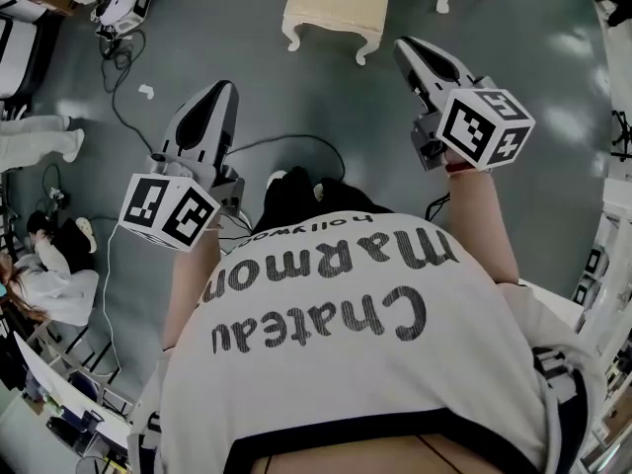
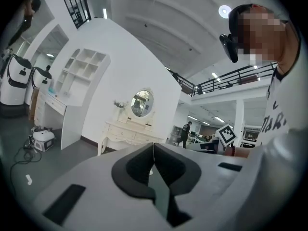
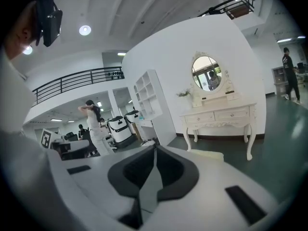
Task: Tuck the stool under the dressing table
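Left gripper [image 2: 153, 150]: jaws pressed together, nothing between them. Right gripper [image 3: 155, 153]: jaws likewise closed flat, empty. In the head view both point toward the top of the frame, one either side of the person [image 1: 375, 344], and neither touches anything.

The stool [image 1: 336, 4], cream with a padded top and curved legs, stands on the grey floor [image 1: 296, 87] at top centre of the head view. It is well apart from both grippers and lies between their lines of aim. The dressing table [image 3: 219, 117], white with an oval mirror [image 3: 208, 73], stands against the curved wall [image 3: 163, 57], right of centre in the right gripper view. It is beyond the stool, and the stool is not under it.

Risks, as judged:
- Closed tips pushing high on the padded top may skid off or tip the stool.
- An uneven push from the two sides may slew it, so that a curved leg strikes a table leg.
- A black cable [image 1: 296, 136] lies on the floor just ahead of the person and could snag a step.

Count: two grippers, one stool, one dressing table, one mirror, one cable across the path.
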Action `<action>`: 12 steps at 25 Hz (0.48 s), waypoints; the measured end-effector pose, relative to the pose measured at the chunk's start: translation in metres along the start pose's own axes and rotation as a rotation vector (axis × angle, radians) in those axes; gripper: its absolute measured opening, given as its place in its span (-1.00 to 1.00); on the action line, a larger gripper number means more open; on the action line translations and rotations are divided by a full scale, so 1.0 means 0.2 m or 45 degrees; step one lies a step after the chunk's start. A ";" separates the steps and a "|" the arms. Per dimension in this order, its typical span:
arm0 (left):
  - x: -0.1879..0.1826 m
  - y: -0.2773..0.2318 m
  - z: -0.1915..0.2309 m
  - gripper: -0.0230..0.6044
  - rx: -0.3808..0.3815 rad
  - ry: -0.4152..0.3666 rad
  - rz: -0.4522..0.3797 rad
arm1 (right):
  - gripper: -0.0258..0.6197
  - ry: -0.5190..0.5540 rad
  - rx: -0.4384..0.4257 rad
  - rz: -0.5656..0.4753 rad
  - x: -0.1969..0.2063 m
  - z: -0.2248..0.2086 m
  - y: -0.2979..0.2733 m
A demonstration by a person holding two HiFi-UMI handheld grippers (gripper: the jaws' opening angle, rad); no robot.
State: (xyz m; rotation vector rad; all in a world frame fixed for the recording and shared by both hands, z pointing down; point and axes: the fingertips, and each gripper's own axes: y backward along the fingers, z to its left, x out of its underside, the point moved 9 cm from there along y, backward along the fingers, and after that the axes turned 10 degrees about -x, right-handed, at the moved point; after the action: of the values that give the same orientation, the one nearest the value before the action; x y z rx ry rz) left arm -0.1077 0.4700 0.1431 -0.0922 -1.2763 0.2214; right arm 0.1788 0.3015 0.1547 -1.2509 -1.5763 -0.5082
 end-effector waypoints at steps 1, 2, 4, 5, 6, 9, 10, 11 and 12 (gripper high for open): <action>0.00 -0.02 0.01 -0.85 -0.003 -0.001 -0.002 | -0.81 -0.012 0.019 0.013 0.01 -0.03 -0.01; 0.00 -0.04 0.01 -0.85 -0.003 -0.002 -0.002 | -0.81 -0.021 0.034 0.018 0.01 -0.05 -0.02; 0.01 -0.10 0.04 -0.85 -0.004 0.002 -0.007 | -0.81 -0.016 0.045 0.009 0.01 -0.08 -0.05; 0.01 -0.13 0.06 -0.85 -0.006 0.006 -0.013 | -0.81 0.000 0.043 0.000 0.00 -0.10 -0.07; 0.01 -0.18 0.08 -0.85 -0.007 0.011 -0.018 | -0.81 0.020 0.041 -0.007 -0.01 -0.12 -0.10; -0.02 -0.35 0.14 -0.85 0.013 0.023 -0.019 | -0.81 0.062 0.051 -0.005 -0.07 -0.20 -0.21; -0.03 -0.41 0.17 -0.85 0.020 0.023 -0.014 | -0.81 0.065 0.058 0.001 -0.09 -0.24 -0.25; -0.05 -0.48 0.19 -0.85 0.024 0.023 -0.010 | -0.81 0.062 0.065 0.008 -0.11 -0.27 -0.28; -0.08 -0.54 0.22 -0.85 0.026 0.023 -0.007 | -0.81 0.055 0.072 0.015 -0.13 -0.31 -0.32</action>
State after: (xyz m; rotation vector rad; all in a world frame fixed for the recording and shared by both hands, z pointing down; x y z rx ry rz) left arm -0.1420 0.3597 0.1619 -0.0732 -1.2561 0.2283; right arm 0.1482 0.2161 0.1725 -1.1982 -1.5359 -0.4767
